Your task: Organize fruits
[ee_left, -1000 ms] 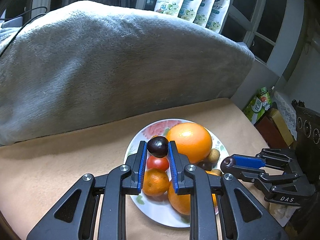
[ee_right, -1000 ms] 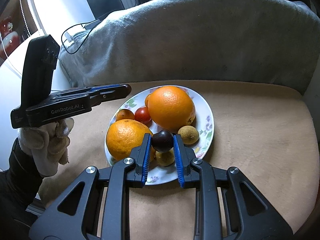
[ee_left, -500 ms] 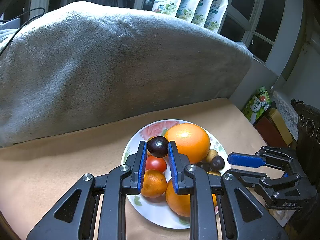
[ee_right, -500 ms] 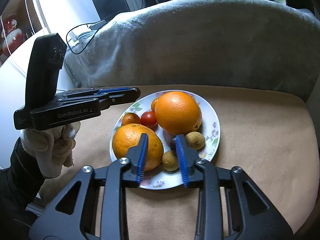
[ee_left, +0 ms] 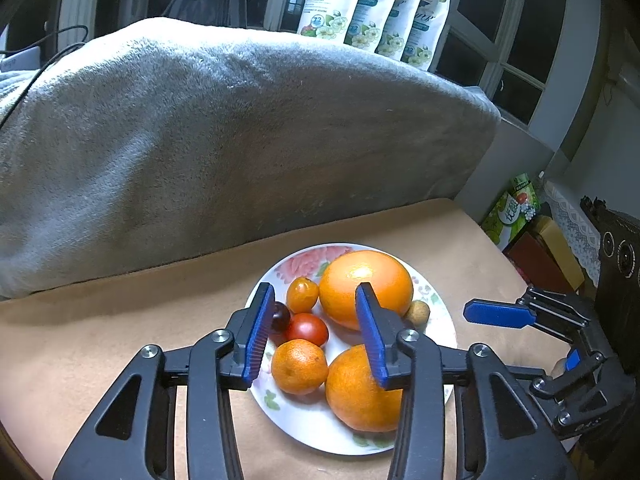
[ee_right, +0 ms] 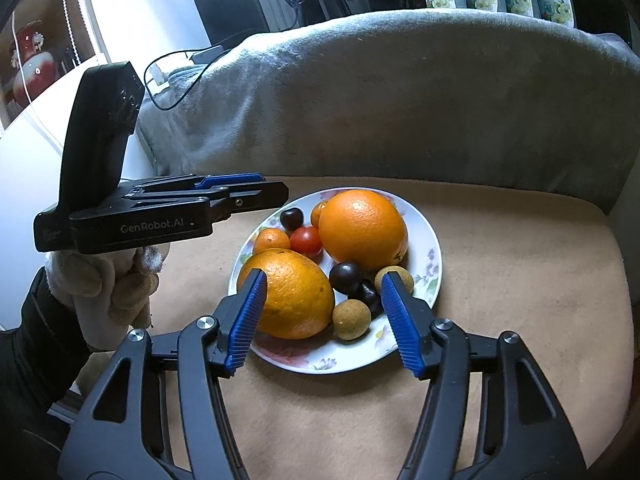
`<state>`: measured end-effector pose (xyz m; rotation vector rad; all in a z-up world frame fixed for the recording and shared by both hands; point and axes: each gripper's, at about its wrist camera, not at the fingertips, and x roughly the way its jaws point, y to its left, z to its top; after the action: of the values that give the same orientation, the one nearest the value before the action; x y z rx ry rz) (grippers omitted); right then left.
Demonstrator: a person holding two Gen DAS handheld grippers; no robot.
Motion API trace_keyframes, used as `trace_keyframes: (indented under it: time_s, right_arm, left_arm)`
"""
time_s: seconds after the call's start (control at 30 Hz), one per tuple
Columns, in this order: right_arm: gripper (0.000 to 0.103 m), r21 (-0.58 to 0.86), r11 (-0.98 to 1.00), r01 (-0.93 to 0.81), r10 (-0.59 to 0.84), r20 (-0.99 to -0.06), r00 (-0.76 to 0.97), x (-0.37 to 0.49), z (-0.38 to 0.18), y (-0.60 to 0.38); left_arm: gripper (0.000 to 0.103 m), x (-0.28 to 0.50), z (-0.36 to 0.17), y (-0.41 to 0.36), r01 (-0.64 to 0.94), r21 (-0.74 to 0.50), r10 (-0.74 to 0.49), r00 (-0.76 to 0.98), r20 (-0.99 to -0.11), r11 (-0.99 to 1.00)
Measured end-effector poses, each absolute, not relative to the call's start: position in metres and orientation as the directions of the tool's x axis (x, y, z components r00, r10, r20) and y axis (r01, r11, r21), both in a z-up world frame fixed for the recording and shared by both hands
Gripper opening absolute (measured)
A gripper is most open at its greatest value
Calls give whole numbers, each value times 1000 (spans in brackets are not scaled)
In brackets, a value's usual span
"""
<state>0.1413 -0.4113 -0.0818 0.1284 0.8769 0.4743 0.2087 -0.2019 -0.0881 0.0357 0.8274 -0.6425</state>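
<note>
A floral plate [ee_left: 316, 432] [ee_right: 424, 312] on the tan seat holds two big oranges [ee_left: 366, 282] [ee_right: 362, 230], a mandarin [ee_left: 299, 366], a red tomato [ee_left: 306, 328] [ee_right: 306, 239], a kumquat [ee_left: 302, 294], brown longans [ee_right: 351, 319] and dark plums [ee_right: 346, 277]. My left gripper [ee_left: 316, 334] is open and empty above the plate's near-left side; a dark plum [ee_left: 280, 315] [ee_right: 291, 218] lies beside its left finger. My right gripper [ee_right: 322, 318] is open and empty over the plate's near edge. Each gripper shows in the other's view [ee_left: 496, 314] [ee_right: 240, 188].
A grey blanket-covered backrest [ee_left: 224, 128] [ee_right: 400, 100] rises behind the seat. White pouches [ee_left: 372, 12] stand on the ledge behind it. Boxes and a green packet [ee_left: 516, 208] sit off the seat's right edge. A cable [ee_right: 176, 76] lies at the back left.
Both grippers opened and let go of their dark plums, which now lie on the plate. Both have drawn back a little from the fruit.
</note>
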Motion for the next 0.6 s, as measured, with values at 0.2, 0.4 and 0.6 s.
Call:
trace_keyframes:
  time_s: [0.2, 0.4, 0.6]
  right_arm:
    - [73, 309, 888, -341, 457, -682, 572, 128, -73, -423]
    - [87, 293, 910, -294, 415, -670, 615, 117, -66, -441]
    - [91, 268, 930, -252, 368, -679, 635, 114, -63, -449]
  left_arm:
    - [49, 206, -84, -197, 539, -212, -517, 511, -687, 815]
    - [67, 201, -78, -195, 540, -202, -517, 531, -671, 817]
    - [76, 196, -74, -196, 530, -174, -495, 554, -670, 830]
